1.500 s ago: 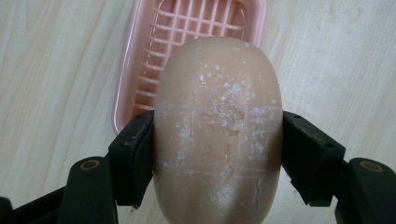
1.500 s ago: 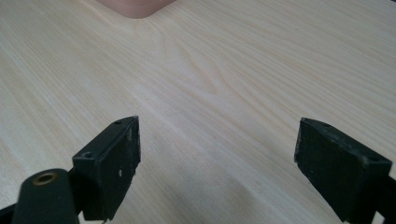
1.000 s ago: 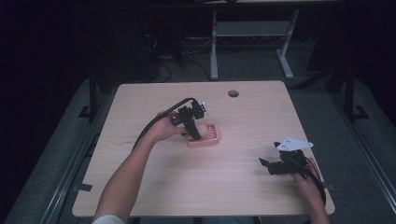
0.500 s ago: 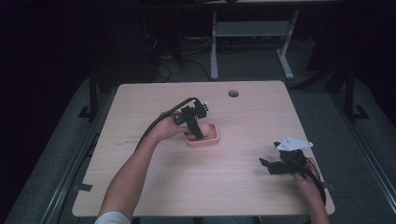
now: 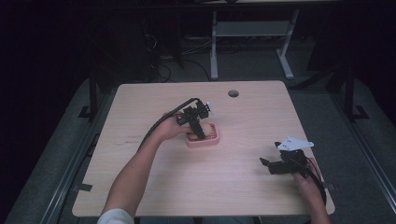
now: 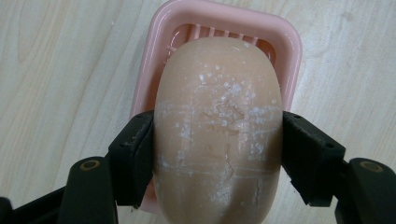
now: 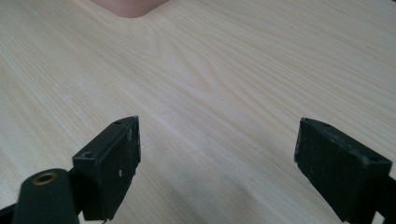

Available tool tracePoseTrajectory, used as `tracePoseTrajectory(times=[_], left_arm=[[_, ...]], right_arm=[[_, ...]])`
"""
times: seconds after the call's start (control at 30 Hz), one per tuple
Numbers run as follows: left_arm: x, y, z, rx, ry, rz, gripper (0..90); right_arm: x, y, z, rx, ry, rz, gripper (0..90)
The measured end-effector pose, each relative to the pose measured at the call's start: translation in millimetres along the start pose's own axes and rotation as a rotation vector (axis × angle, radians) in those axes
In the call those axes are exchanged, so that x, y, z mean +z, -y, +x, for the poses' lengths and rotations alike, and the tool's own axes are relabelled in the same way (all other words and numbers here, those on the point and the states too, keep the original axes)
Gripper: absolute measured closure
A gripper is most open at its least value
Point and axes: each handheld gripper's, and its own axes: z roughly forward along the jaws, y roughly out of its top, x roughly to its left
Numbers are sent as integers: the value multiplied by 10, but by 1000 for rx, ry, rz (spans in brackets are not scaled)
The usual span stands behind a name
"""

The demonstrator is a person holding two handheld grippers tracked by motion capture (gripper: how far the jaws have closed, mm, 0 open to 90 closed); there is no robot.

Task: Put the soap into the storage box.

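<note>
Dim room, dark floor, white desk frame point(image 5: 252, 35) at the back. Pale wooden table point(image 5: 140, 182) in the middle, with a round cable hole point(image 5: 233, 93) near its far edge.

Left of centre on the table: bare left forearm point(image 5: 135, 172) reaching in from the bottom edge, left hand point(image 5: 169, 130) wrapped around the left gripper point(image 5: 198, 131), black cable point(image 5: 161, 122) looping back over the wrist. Gripper pointed down into a pink soap dish point(image 5: 203, 138) sitting flat on the wood near the table's middle.

Close up from the left gripper view: left gripper point(image 6: 217, 149) clamped on a peach-coloured oval soap bar point(image 6: 218, 126), one black jaw pressed against each long side. Soap surface flecked and streaked with white residue. Pink soap dish point(image 6: 292, 56) directly beneath, rounded rim and raised ribs showing past the bar's far end. Whether the bar touches the ribs: cannot tell.

Far right, near the table's front corner: right hand point(image 5: 306, 179) holding the right gripper point(image 5: 267, 164) low over bare wood, well apart from the dish, grey three-cornered plate point(image 5: 293, 143) on top. From the right gripper view, right gripper point(image 7: 217, 154) with jaws spread wide, nothing between them, only wood grain below; a corner of the pink soap dish point(image 7: 128, 7) at the top edge.
</note>
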Motion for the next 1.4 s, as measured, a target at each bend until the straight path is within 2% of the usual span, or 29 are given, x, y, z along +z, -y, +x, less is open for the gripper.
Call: tracePoseTrajectory(times=[0.37,1.23,1.33,1.37,1.4], left_arm=[[53,-2,32,-11,3,8,320],[105,-24,29,12,-17,28,318],[97,-21,27,14,-20,24,280],[68,-19,23,13,-15,4,270],[68,-19,23,13,-15,4,259]], right_arm=[[5,1,-2,-3,1,0,139],[-3,5,-13,1,6,0,139],[-3,6,-13,2,5,2,139],[-6,8,-12,7,5,2,139],[-6,8,-12,7,5,2,139]])
